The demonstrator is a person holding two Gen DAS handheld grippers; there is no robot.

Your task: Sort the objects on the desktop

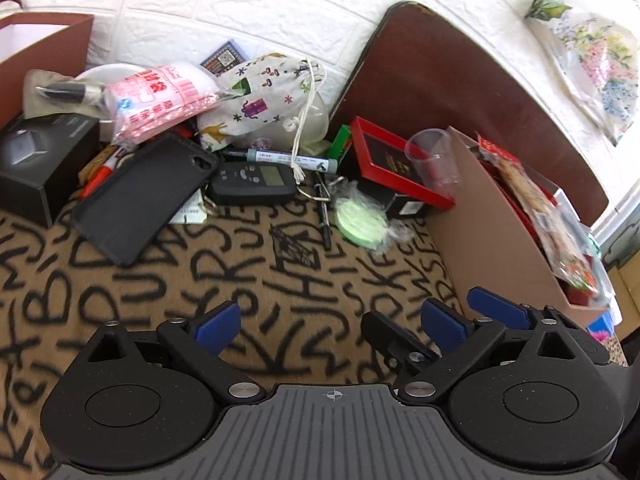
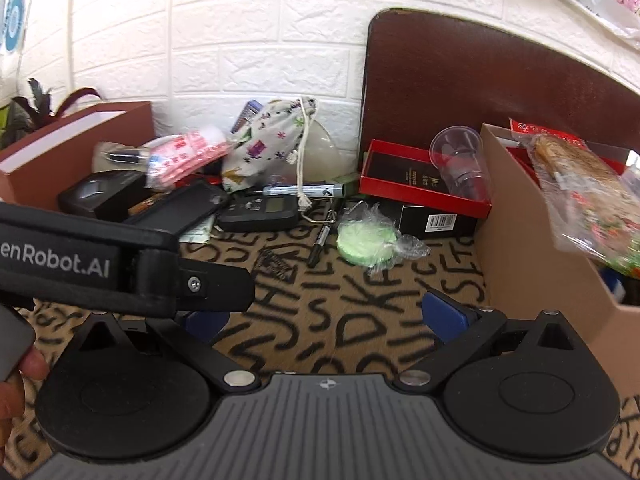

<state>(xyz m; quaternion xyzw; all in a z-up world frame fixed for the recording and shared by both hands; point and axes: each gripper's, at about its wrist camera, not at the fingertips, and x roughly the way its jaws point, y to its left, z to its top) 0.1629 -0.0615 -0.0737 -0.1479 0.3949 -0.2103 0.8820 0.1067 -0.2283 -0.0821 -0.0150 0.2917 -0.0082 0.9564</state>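
While both my tongs hang empty with fingers apart over the lettered cloth (image 1: pixel 132 292), the clutter waits along its far edge. Left to right: black phone case (image 1: pixel 140 196), key fob (image 1: pixel 252 182), wrapped green disc (image 1: pixel 360 222) — then the cardboard box (image 1: pixel 500 236) at the right edge. My left gripper (image 1: pixel 332 324) sits behind my right gripper (image 2: pixel 326 314). I'd take the disc first — pinch its rim, not the loose wrap.
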